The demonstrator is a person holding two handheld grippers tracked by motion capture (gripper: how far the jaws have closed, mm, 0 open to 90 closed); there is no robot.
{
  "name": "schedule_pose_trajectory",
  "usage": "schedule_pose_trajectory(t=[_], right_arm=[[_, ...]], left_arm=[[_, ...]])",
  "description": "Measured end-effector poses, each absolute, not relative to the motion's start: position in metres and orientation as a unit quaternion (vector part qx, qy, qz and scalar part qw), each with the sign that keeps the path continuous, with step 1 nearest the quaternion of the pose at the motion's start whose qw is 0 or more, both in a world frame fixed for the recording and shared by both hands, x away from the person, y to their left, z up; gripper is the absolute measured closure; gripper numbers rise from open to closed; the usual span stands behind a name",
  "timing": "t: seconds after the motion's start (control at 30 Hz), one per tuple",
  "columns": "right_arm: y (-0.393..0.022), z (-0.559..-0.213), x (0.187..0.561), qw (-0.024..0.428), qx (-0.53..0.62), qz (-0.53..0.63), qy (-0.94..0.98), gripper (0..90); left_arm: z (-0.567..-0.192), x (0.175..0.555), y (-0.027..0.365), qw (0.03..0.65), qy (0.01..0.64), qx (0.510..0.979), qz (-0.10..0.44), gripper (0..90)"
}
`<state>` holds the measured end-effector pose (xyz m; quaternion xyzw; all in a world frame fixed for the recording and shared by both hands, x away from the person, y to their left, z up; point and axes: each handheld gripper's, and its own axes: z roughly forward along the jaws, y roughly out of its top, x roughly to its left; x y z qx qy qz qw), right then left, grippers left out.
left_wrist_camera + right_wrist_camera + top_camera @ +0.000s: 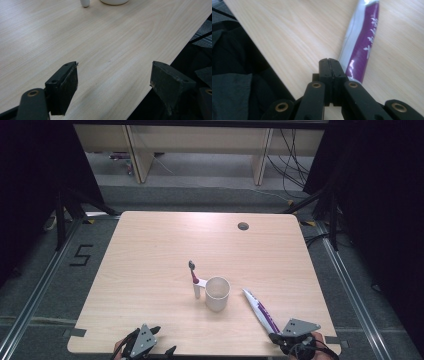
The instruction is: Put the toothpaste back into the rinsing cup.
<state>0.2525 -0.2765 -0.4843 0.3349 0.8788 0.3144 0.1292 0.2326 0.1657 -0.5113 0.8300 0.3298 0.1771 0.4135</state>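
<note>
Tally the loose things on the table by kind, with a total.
Cup, white: 1
Toothbrush, propped upright beside the cup: 1
Toothpaste tube, white and purple, lying flat: 1
Total: 3

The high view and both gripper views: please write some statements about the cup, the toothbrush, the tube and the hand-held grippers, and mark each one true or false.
1. The cup stands upright on the table. True.
2. The toothbrush lies flat at the table's far edge. False: it stands upright just left of the cup.
3. The right hand-held gripper has its jaws shut together. True.
4. The tube is clamped between those jaws. False: it lies on the table beside them.
5. The left hand-held gripper is shut. False: its jaws stand wide apart over bare table.
</note>
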Motion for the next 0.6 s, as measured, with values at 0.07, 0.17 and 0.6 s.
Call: schedule_pose_trajectory(t=[0.07,0.17,0.6], right_arm=[[-0.283,-0.483,0.254,0.129,0.345,0.307,0.878,90.0],[-0.290,-0.482,0.256,0.132,0.361,0.307,0.871,90.0],[-0.293,-0.462,0.271,0.166,0.356,0.317,0.863,85.8]], left_arm=[[-0.511,0.234,0.167,0.407,0.321,0.836,0.182,22.0],[-0.511,0.232,0.166,0.415,0.331,0.829,0.176,22.1],[-0.513,0.233,0.165,0.414,0.334,0.828,0.177,22.1]])
